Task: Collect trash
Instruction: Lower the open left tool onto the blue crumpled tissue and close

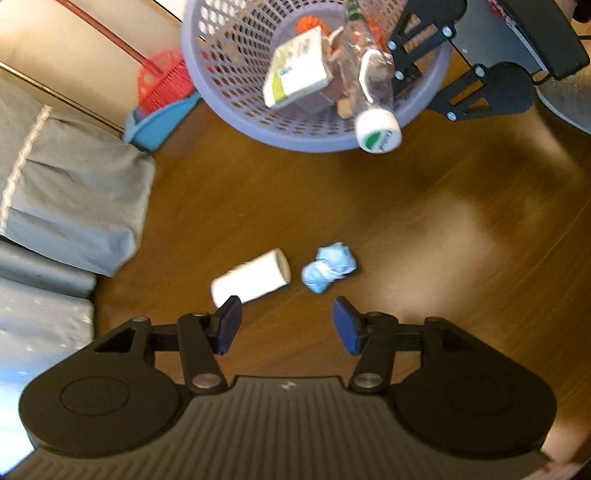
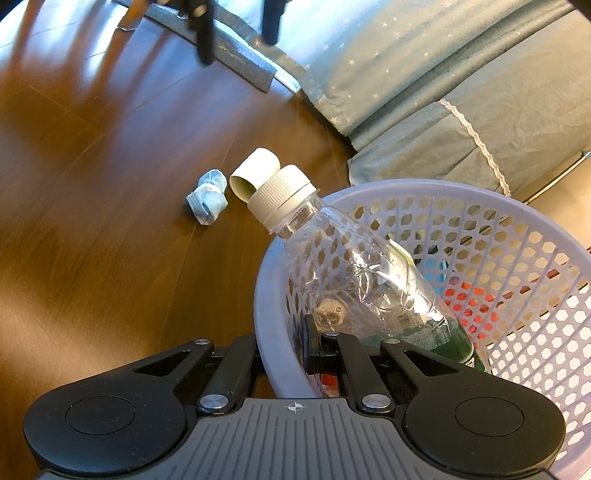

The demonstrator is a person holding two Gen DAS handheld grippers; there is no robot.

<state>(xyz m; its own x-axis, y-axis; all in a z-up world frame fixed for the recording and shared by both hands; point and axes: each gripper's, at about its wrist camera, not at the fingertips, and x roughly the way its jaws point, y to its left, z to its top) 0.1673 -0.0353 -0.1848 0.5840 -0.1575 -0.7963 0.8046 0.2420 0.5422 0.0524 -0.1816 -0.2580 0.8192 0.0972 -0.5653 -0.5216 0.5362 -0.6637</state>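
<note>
A white cardboard tube (image 1: 251, 280) and a crumpled blue wad (image 1: 328, 266) lie side by side on the wooden floor. My left gripper (image 1: 285, 302) hovers just above and in front of them, open, with nothing between its blue pads. Its left pad overlaps the tube's near end in the picture. A lavender mesh basket (image 1: 229, 74) stands further off and holds a clear plastic bottle (image 1: 373, 85) with a white cap, plus a white-and-green carton (image 1: 299, 70). My right gripper (image 2: 284, 350) is shut on the basket's rim (image 2: 266, 295). The tube (image 2: 255, 173) and wad (image 2: 208, 199) lie beyond the basket in the right wrist view.
A red broom (image 1: 166, 85) and a blue dustpan (image 1: 159, 122) lean by the wall, left of the basket. Grey-blue bedding (image 1: 66, 199) hangs down at the left. Dark furniture legs (image 2: 205, 33) stand at the far side of the floor.
</note>
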